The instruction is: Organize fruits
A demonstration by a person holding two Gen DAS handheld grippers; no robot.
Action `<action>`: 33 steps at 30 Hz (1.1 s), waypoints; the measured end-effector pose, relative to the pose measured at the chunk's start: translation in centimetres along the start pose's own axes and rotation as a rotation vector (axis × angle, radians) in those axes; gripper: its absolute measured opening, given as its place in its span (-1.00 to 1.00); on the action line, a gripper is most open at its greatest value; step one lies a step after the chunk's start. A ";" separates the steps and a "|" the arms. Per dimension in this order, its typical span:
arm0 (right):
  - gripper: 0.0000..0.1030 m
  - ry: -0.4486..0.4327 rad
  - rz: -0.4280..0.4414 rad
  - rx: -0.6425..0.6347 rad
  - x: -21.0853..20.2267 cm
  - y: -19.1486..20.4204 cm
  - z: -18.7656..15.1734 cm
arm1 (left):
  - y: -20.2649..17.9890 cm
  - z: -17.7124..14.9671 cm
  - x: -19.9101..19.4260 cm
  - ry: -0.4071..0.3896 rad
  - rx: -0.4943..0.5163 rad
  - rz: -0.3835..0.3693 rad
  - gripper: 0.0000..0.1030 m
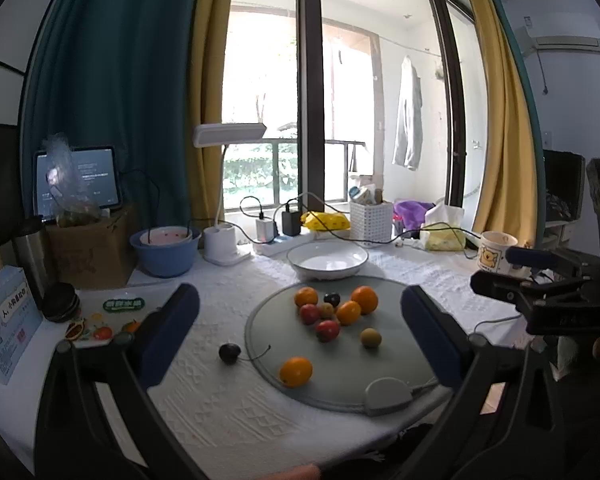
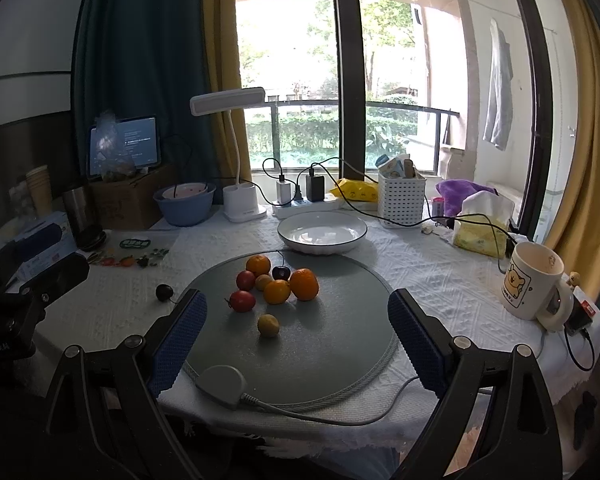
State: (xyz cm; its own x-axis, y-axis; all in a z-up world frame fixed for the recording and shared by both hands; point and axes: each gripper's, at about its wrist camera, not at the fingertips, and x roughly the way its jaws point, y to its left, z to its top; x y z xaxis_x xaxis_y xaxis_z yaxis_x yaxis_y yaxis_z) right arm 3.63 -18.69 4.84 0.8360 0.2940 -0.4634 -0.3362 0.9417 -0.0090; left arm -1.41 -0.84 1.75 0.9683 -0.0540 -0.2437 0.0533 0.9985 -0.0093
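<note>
left wrist view: fruit cluster (image 1: 332, 312) on round grey mat (image 1: 396, 368), lone orange (image 1: 296, 371) near front edge, dark cherry (image 1: 229, 353) off mat on white tablecloth (image 1: 204, 400). empty white bowl (image 1: 327, 259) just behind. left gripper (image 1: 300, 332) spread wide, empty; right gripper (image 2: 298, 334) likewise.

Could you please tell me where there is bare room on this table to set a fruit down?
The white round plate is empty. The grey round mat is bare at its right half, toward the cartoon mug. The fruit cluster crowds mat's centre-left.
</note>
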 end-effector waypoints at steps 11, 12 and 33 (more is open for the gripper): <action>0.83 -0.003 0.001 0.001 0.0 0.0 0.1 | -0.1 0.1 0.0 0.006 0.002 -0.001 0.97; 0.83 -0.003 0.001 0.001 0.0 0.0 0.0 | 0.0 0.1 0.0 0.006 0.002 -0.002 0.97; 0.83 -0.003 0.001 0.001 0.0 -0.1 0.3 | -0.1 0.2 0.1 0.009 0.003 -0.007 0.97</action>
State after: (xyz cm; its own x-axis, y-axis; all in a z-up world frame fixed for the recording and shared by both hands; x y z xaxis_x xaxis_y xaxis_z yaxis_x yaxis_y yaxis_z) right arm 3.80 -18.69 5.09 0.8369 0.2958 -0.4605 -0.3369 0.9415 -0.0074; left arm -1.27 -0.90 1.96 0.9658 -0.0607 -0.2521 0.0607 0.9981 -0.0078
